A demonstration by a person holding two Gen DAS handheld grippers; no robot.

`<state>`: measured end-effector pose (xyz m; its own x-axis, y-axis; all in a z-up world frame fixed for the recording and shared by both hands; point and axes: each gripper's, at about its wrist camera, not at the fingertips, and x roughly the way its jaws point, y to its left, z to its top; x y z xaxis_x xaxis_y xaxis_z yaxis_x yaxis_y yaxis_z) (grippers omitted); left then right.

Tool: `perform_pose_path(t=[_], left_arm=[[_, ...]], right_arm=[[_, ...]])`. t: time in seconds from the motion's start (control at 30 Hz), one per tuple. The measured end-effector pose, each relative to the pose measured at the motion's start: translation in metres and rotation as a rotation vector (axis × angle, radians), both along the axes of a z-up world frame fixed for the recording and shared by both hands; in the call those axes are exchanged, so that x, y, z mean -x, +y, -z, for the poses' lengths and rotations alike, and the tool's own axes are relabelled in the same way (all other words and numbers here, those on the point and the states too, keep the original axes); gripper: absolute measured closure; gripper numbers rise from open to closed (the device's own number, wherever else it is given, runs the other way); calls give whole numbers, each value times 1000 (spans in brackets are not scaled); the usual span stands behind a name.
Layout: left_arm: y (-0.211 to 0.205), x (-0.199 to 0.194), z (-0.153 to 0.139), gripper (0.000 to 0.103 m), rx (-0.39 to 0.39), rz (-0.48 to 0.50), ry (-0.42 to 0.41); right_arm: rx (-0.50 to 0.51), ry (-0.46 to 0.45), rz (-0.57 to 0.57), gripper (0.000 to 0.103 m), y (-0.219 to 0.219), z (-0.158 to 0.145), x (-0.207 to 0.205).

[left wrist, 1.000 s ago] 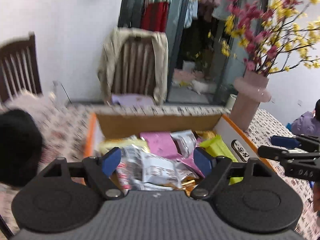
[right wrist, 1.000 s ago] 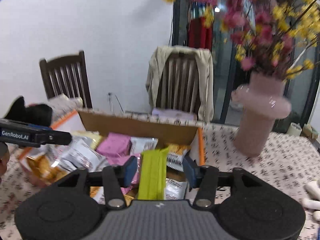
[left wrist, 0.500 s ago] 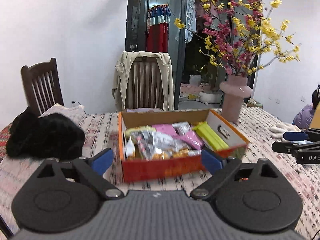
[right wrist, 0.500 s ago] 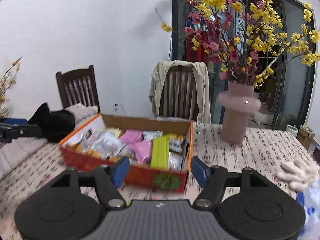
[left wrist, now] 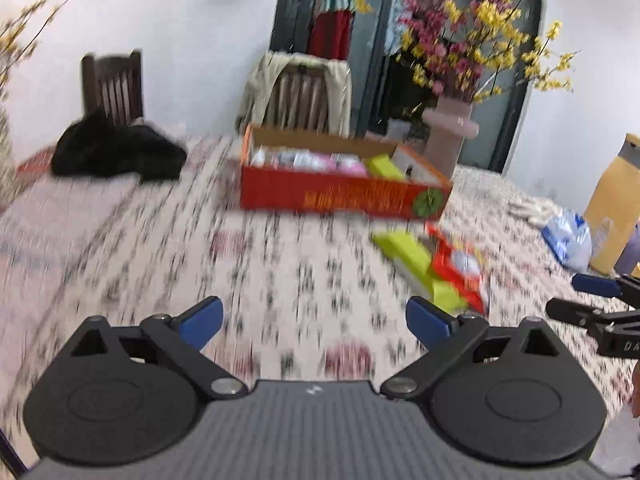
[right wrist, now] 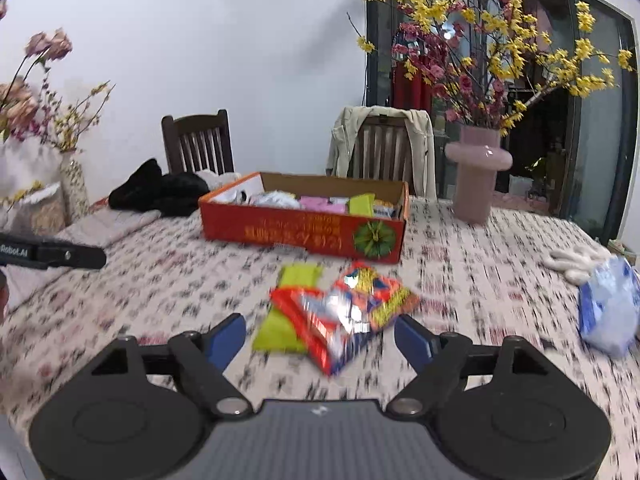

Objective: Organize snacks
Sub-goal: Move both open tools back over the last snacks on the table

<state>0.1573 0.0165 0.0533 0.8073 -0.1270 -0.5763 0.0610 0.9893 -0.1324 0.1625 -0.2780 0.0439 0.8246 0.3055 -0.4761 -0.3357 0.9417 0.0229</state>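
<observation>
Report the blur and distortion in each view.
Left wrist view: heavy motion blur smears the tablecloth and red snack box; the left gripper stays sharp. Right wrist view: milder blur on the snack packets; fisheye bends the door frame.

A table covered with a patterned cloth (right wrist: 480, 264) fills the foreground. On it, toward the far right, stands a pink vase (right wrist: 476, 176) holding branches with yellow and pink blossoms (right wrist: 492, 40). Behind the table are two dark wooden chairs: one (right wrist: 198, 142) at the left, and one (right wrist: 384, 148) with a beige jacket (right wrist: 344, 136) draped over its back. A heap of black clothing (right wrist: 160, 192) lies on the table's far left part. At the right edge lie white gloves (right wrist: 576, 260) and, just beside them, a blue and white plastic bag (right wrist: 608, 308). A tall brown cardboard box (left wrist: 612, 204) shows at the right in the left wrist view. A second vase of flowers (right wrist: 74, 184) stands at the far left.
</observation>
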Motion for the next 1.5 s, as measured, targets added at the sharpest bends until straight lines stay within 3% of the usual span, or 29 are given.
perform_pose_path(t=[0.27, 0.73, 0.97, 1.5], left_arm=[[5, 48, 21, 3, -19, -59, 54], [1, 89, 21, 2, -14, -54, 27], [1, 79, 24, 2, -5, -45, 42], [-2, 18, 28, 2, 13, -13, 80]], right_arm=[[-5, 54, 2, 20, -7, 19, 50], [12, 27, 2, 15, -6, 20, 94], [10, 39, 15, 15, -6, 20, 85], [-86, 94, 66, 15, -11, 21, 17]])
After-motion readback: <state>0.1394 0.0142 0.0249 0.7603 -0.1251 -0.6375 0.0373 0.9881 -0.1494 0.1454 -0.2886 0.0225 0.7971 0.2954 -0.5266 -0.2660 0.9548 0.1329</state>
